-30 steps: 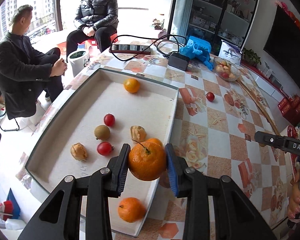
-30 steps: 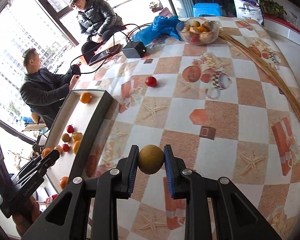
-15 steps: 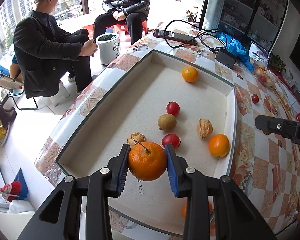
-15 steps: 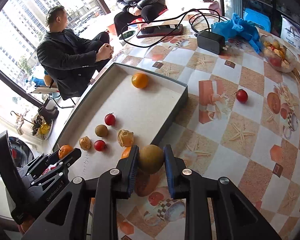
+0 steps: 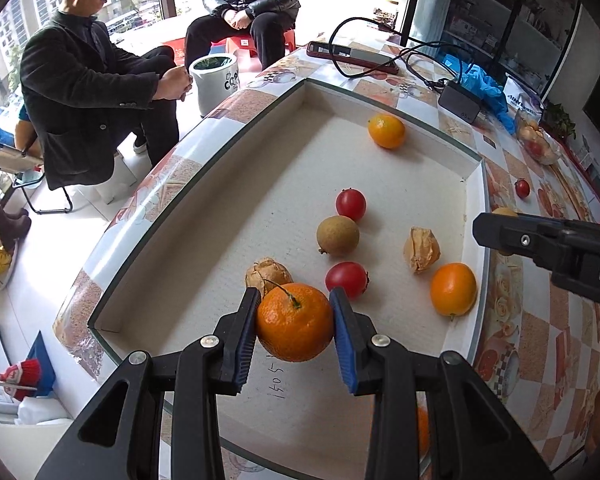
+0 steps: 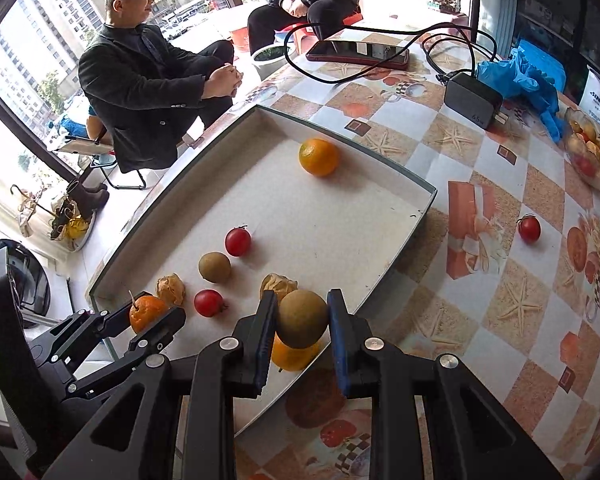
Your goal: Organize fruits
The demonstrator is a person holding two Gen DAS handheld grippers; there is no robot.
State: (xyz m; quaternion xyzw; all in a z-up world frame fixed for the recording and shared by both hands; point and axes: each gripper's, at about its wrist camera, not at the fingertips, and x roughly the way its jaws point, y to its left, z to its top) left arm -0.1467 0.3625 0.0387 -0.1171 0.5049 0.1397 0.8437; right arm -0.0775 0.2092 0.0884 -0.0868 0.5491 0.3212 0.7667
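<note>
My left gripper (image 5: 295,322) is shut on a stemmed orange (image 5: 296,328), held over the near end of the shallow white tray (image 5: 204,184). My right gripper (image 6: 302,320) is shut on a brown round fruit (image 6: 302,318) above the tray's near right rim (image 6: 392,276). In the tray lie two oranges (image 5: 386,131) (image 5: 453,289), two red fruits (image 5: 351,204) (image 5: 346,279), a brown fruit (image 5: 337,235) and two papery husked fruits (image 5: 421,249) (image 5: 269,273). Another orange (image 6: 294,354) shows under my right gripper. A red fruit (image 6: 529,228) lies loose on the table.
A glass bowl of fruit (image 6: 592,152) stands at the far right. A phone (image 6: 358,53), a black charger (image 6: 473,99) with cables and a blue bag (image 6: 520,76) lie at the table's far end. Two seated people (image 5: 96,92) (image 5: 252,4) are beyond the table's left edge.
Both grippers have moved left over the tray, each still holding its fruit. The left one has sunk closer to the tray floor. The right one has crossed from the bare table to the tray's rim.
</note>
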